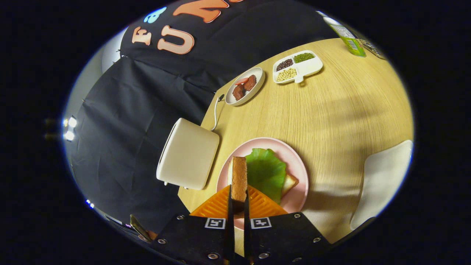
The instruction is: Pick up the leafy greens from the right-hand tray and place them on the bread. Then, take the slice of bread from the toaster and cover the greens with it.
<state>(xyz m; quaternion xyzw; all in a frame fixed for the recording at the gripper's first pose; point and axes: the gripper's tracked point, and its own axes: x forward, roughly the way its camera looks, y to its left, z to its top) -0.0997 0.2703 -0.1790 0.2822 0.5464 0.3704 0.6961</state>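
The gripper (pixel 237 200) has its two fingers closed on a golden-brown slice of toasted bread (pixel 238 178), held upright on edge with its crust side showing, so the slice stands pinched between the fingertips and rises just ahead of them. It hangs over a round pale pink plate (pixel 298 173) that sits near the desk's edge. On that plate lies a ruffled bright green lettuce leaf (pixel 265 171), spread over a lighter slice of bread (pixel 289 182) whose corner pokes out from under the leaf; the held slice is just beside the leaf.

Next to the plate, at the edge of the round light wooden desk (pixel 338 110), stands a smooth cream-white rounded toaster (pixel 188 154), with a white cord (pixel 215 112) running from it along the desk edge. Beyond it, near the far edge, a shallow oval cream dish (pixel 259 87) holds reddish-brown chunks of food (pixel 244 88). Just beside that is a white divided tray (pixel 311 68) with separate compartments of dark beans (pixel 284 64), green beans (pixel 304 57) and pale yellow beans (pixel 286 74); its largest compartment is bare. A green bottle (pixel 349 39) stands at the far edge. A white tray (pixel 382 180) sits at the desk's edge, well apart from the pink plate.
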